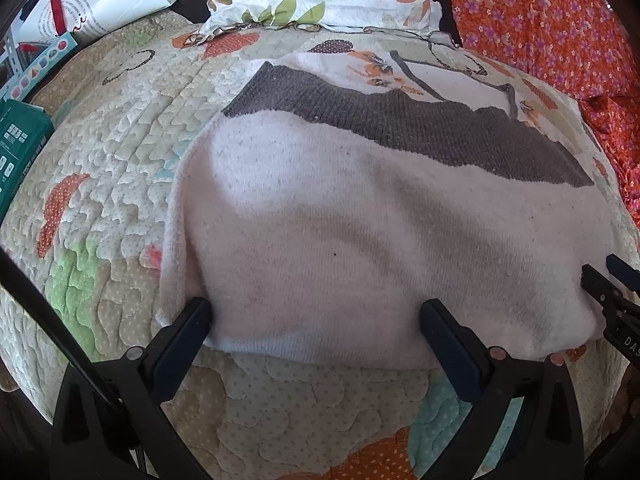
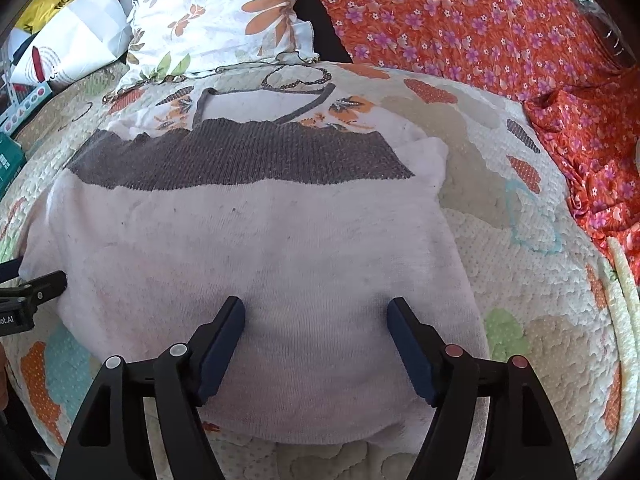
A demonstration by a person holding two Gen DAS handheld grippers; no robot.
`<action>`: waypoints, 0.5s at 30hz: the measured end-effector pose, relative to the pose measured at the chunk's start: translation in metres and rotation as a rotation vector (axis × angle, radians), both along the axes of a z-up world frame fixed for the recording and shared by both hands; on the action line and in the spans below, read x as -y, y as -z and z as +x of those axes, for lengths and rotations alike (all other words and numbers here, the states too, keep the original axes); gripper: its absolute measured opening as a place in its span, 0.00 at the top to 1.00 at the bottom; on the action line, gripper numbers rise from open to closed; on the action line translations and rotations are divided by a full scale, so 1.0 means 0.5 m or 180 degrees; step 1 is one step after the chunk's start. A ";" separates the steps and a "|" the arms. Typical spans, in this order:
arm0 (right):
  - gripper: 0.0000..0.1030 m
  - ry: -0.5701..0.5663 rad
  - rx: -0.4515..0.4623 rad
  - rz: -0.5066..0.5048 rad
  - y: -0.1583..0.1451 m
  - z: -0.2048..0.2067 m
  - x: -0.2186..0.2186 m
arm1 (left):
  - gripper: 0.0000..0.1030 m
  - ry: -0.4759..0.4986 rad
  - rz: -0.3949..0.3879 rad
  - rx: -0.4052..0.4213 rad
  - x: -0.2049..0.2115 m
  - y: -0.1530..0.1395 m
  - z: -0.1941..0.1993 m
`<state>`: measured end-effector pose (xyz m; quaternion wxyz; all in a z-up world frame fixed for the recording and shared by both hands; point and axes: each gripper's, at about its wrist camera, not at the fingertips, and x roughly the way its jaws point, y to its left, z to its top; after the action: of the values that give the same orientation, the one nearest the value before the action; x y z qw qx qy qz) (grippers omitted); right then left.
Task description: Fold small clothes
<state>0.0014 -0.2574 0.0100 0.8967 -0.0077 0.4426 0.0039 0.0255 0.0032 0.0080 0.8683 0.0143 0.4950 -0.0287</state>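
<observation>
The white knit garment (image 1: 360,232) with its grey band (image 2: 240,160) lies spread flat on the quilted bedspread (image 1: 100,140) — soft, light and limp by the look of it, likely to sag unless pinched at its near hem corners. Left gripper (image 1: 316,320) and right gripper (image 2: 316,320) both gape wide over that near hem, grasping nothing — floral pillow (image 2: 224,12) beyond.

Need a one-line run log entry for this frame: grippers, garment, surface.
left gripper: open, at near hem | right gripper: open, over garment | white garment: flat, grey band far side | quilt: underneath
</observation>
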 end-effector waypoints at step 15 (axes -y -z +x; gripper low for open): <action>0.18 0.0012 -0.0271 -0.0144 0.006 -0.034 0.000 | 0.00 -0.0172 0.0178 0.0599 -0.011 -0.081 -0.051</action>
<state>-0.0157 -0.2574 0.0068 0.8766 -0.0271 0.4804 -0.0074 -0.0003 0.0087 0.0484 0.9107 0.0278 0.4120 0.0100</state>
